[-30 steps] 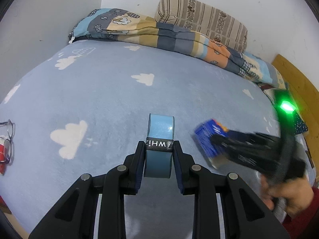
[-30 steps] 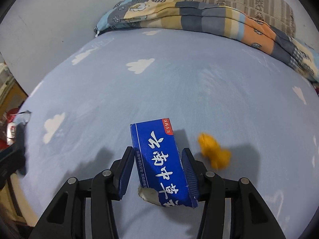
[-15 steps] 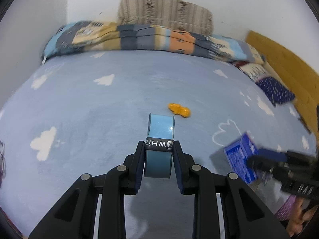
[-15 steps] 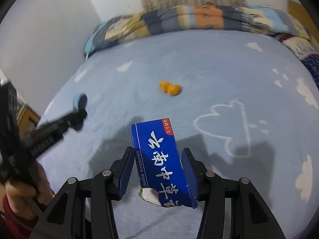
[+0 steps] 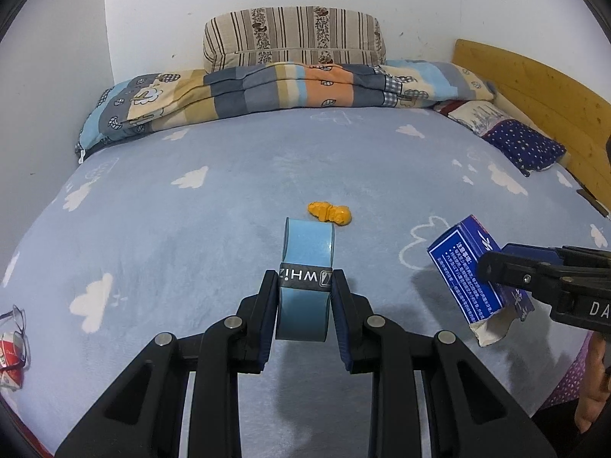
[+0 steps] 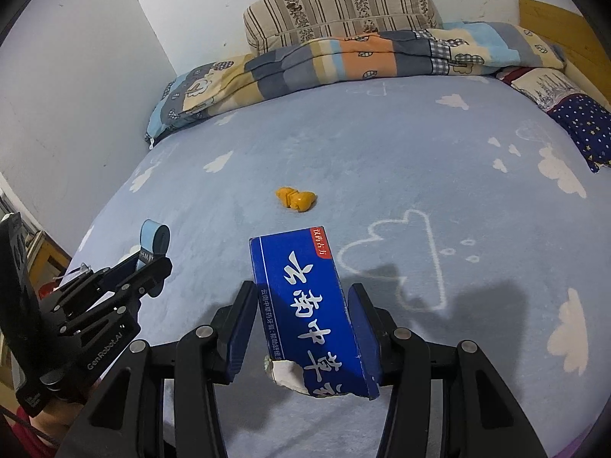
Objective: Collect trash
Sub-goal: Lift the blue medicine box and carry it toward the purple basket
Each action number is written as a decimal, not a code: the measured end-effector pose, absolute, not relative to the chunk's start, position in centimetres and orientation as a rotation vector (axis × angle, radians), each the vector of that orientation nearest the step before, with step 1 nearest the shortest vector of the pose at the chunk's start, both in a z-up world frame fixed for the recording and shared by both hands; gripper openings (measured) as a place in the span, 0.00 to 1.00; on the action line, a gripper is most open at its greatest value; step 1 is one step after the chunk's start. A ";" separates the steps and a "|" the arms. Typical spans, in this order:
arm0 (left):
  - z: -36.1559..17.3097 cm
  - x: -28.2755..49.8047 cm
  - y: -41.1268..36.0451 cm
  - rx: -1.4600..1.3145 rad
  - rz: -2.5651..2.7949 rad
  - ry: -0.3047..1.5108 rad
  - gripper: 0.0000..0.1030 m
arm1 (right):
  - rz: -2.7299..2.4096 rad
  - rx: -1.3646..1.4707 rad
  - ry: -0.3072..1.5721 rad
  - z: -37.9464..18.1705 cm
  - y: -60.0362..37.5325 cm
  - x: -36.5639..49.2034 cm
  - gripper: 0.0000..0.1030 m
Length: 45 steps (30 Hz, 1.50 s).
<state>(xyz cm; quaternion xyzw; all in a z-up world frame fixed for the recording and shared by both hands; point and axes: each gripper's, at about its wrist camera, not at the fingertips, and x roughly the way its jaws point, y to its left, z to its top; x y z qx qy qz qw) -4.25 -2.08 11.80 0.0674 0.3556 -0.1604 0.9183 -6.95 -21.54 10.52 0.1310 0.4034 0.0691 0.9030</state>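
The left gripper (image 5: pixel 304 307) is clamped on a light blue roll of tape with a black printed band (image 5: pixel 305 282), its dark blue pads pressing both flat sides and lifting it above the bed. The right gripper (image 6: pixel 301 328) is clamped on a dark blue cardboard box with white lettering and a torn white end (image 6: pixel 305 313), also held clear of the bedding. On the pale blue bedsheet with white cloud shapes (image 5: pixel 152 210), just beyond the roll, lies a small crumpled orange wrapper (image 5: pixel 329 212), touched by neither gripper. Further back a folded patchwork quilt (image 5: pixel 267 91) lies across the bed, with a striped brown pillow (image 5: pixel 294 38) against the wall behind it.
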 end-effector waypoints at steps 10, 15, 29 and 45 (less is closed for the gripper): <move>11.8 -4.2 -2.0 0.139 -0.330 0.731 0.25 | 0.134 0.278 0.833 10.4 -21.7 -7.1 0.51; 11.8 -4.2 -2.0 0.141 -0.330 0.730 0.25 | 0.140 0.277 0.834 10.4 -21.5 -7.1 0.51; 11.7 -4.2 -2.1 0.141 -0.351 0.733 0.25 | 0.134 0.297 0.814 10.8 -21.8 -7.4 0.51; 13.3 -6.9 -6.0 0.095 -0.573 0.747 0.25 | 0.115 0.463 0.711 13.9 -25.7 -13.4 0.51</move>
